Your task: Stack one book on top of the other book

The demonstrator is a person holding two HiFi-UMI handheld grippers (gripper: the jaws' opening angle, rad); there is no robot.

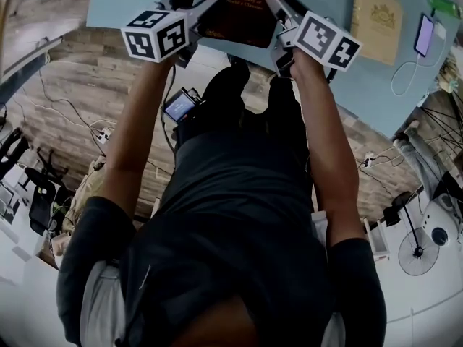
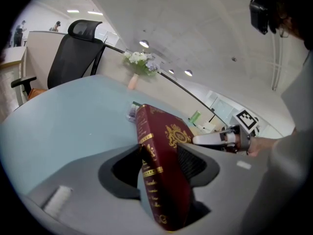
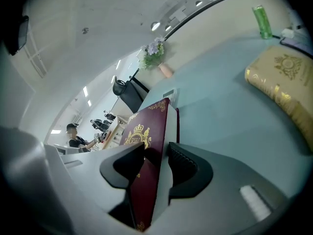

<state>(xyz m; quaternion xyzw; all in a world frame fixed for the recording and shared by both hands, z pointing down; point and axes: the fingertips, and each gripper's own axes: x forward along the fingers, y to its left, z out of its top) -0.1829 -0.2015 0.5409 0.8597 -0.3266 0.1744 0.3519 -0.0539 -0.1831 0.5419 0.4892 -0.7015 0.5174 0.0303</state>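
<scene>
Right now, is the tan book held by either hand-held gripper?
No, the tan book lies on the table; the left hand-held gripper and the right hand-held gripper clamp the red book.

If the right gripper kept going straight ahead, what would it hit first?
Probably the bare table, with the red book in its jaws landing first; the tan book sits off to the side.

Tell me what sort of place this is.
Probably an open-plan office or lab: a black office chair by the pale blue table, loose cables across the wood-plank floor, a person seated far behind.
</scene>
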